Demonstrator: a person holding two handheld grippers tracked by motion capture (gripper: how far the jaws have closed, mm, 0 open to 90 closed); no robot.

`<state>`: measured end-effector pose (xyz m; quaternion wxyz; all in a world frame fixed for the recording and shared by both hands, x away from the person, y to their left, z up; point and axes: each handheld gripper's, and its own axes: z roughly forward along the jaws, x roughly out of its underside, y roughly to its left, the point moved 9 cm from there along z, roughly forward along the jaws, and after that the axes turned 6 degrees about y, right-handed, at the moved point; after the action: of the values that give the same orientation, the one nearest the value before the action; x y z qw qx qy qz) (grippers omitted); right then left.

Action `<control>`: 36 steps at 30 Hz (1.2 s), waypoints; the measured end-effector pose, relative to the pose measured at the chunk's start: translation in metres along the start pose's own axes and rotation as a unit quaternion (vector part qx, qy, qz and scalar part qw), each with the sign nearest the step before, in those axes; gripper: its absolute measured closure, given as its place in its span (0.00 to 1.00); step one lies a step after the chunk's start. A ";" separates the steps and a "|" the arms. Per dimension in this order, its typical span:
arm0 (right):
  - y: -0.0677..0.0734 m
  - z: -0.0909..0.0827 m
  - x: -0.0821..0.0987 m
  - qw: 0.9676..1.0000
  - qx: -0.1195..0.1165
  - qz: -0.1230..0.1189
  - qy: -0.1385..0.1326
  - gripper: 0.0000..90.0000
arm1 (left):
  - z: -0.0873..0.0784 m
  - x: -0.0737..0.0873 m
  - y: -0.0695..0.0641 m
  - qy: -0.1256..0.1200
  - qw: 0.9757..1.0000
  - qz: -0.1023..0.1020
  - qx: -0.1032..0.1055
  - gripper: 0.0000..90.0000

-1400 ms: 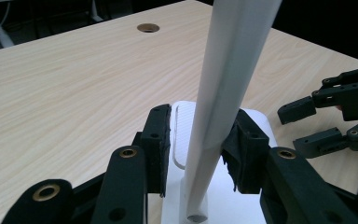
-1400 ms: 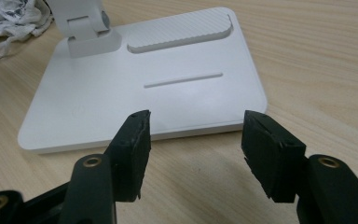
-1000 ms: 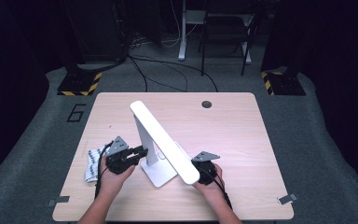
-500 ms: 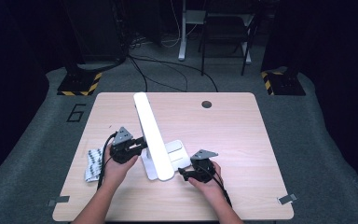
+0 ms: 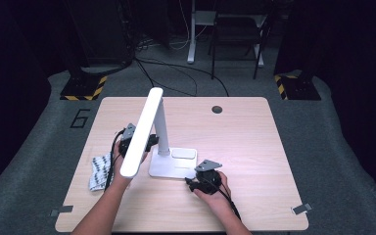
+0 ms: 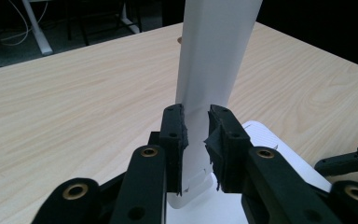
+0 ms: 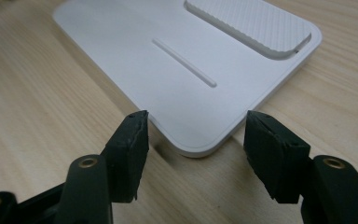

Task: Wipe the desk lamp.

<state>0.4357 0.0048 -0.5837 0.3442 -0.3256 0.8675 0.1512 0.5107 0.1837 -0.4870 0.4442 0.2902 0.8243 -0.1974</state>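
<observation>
A person sits at a pale wooden worktop (image 5: 254, 147), both forearms reaching in from the near edge, a black two-jaw gripper in each hand. A white desk lamp (image 5: 164, 147) stands near the middle of the worktop, a little left of centre: a flat rectangular base (image 5: 174, 166), an upright stem (image 5: 161, 127), and a long light bar (image 5: 141, 132) that slopes down toward the person.

The left forearm stretches forward and angles slightly inward, partly hidden beneath the light bar. The left gripper (image 6: 196, 140) is clamped on the lamp's stem, low down, just above where it joins the base; its pads (image 6: 179, 140) press on either side of the white stem.

The right hand (image 5: 213, 188) rests low near the front right corner of the base, wrist bent inward so the right gripper (image 7: 193, 140) points at that corner. Its jaws stand wide apart, have just been closing a little, and straddle the rounded corner without touching it.

A black-and-white patterned cloth (image 5: 99, 171) lies on the worktop beside the left forearm.
</observation>
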 end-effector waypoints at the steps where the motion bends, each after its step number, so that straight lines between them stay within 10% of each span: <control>1: -0.001 0.001 0.001 1.000 0.008 -0.005 0.004 0.44 | 0.001 0.001 0.000 0.002 1.000 0.001 0.000 0.83; 36: -0.008 -0.008 -0.006 1.000 0.000 0.011 -0.019 0.52 | 0.002 0.004 0.001 0.010 1.000 -0.019 0.013 0.72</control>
<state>0.4404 -0.0020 -0.5746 0.3587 -0.3133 0.8645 0.1608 0.5110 0.1846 -0.4921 0.4279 0.2824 0.8316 -0.2136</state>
